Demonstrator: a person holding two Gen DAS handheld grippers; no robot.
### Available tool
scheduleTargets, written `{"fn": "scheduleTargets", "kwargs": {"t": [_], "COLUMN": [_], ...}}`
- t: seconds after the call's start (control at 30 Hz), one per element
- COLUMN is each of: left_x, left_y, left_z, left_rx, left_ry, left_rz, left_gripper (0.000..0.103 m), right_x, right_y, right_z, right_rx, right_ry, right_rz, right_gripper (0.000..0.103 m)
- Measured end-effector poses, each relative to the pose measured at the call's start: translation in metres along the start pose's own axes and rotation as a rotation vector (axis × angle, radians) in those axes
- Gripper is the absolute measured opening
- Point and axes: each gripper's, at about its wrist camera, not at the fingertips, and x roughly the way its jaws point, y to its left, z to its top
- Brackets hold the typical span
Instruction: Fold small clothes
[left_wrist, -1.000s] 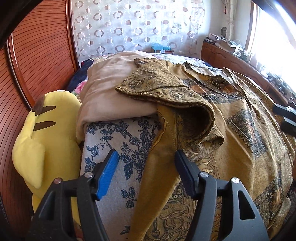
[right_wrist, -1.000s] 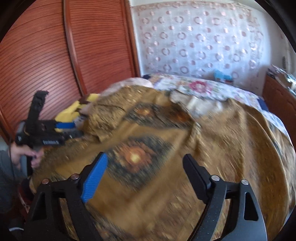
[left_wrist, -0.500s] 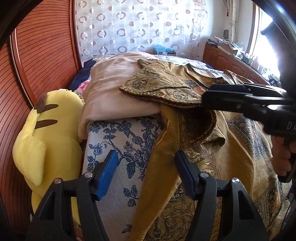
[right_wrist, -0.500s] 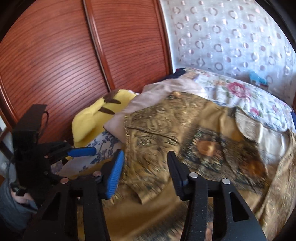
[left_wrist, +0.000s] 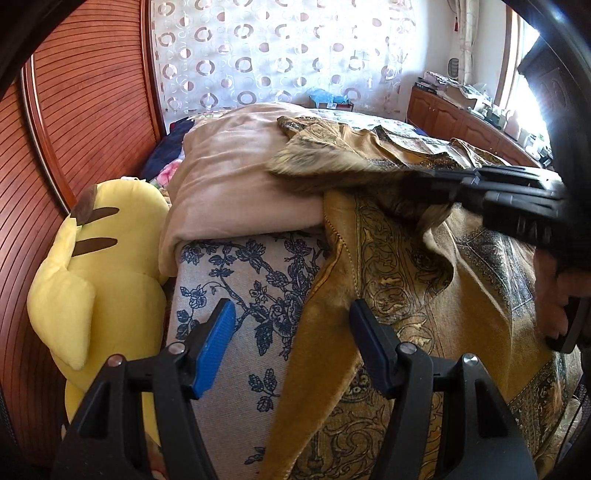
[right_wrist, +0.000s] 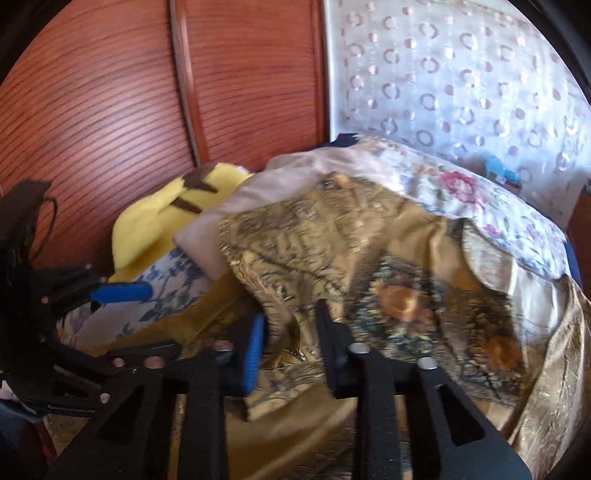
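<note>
While the left claw (left_wrist: 291, 343) hangs spread and holding nothing over the bed's near edge, its blue pad above the blue-flowered sheet (left_wrist: 236, 280) and its black pad above the garment's hem, the right claw (right_wrist: 290, 347) has its pads close around a folded-over flap of the garment (right_wrist: 369, 258); the blur there leaves it unclear whether they actually pinch the cloth. The garment, gold with dark ornate panels, lies spread over the bed (right_wrist: 480, 206), filling the left wrist view from 12 to 5 o'clock. In that view the right claw reaches in from 3 o'clock, with the cloth around its tip smeared by motion. A beige quilt (left_wrist: 229, 184) is piled at 11 o'clock of the garment, partly under its upper flap. A yellow plush (left_wrist: 96, 266) sits at 9 o'clock, wedged between the bed and the red wooden doors (left_wrist: 85, 110). A ring-patterned curtain (left_wrist: 280, 51) hangs at 12 o'clock.
</note>
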Motion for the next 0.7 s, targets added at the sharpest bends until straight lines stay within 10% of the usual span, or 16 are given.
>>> {"fn": "scheduleTargets", "kwargs": {"t": [0.27,0.4,0.7], "left_x": [0.0,0.0,0.0], "left_y": [0.0,0.0,-0.001], "left_z": [0.0,0.0,0.0], "left_rx": [0.0,0.0,0.002], "left_ry": [0.0,0.0,0.0], "left_rz": [0.0,0.001,0.002], "left_gripper": [0.064,0.064,0.064], "right_x": [-0.027,-0.049,-0.119], "right_y": [-0.044,-0.073,-0.119], "right_z": [-0.012,-0.03,-0.085], "right_rx": [0.076,0.12,0.181], "right_ry": [-0.01,-0.019,-0.003], "right_rz": [-0.14,-0.221,-0.251], "right_gripper": [0.009,0.035,0.044]}}
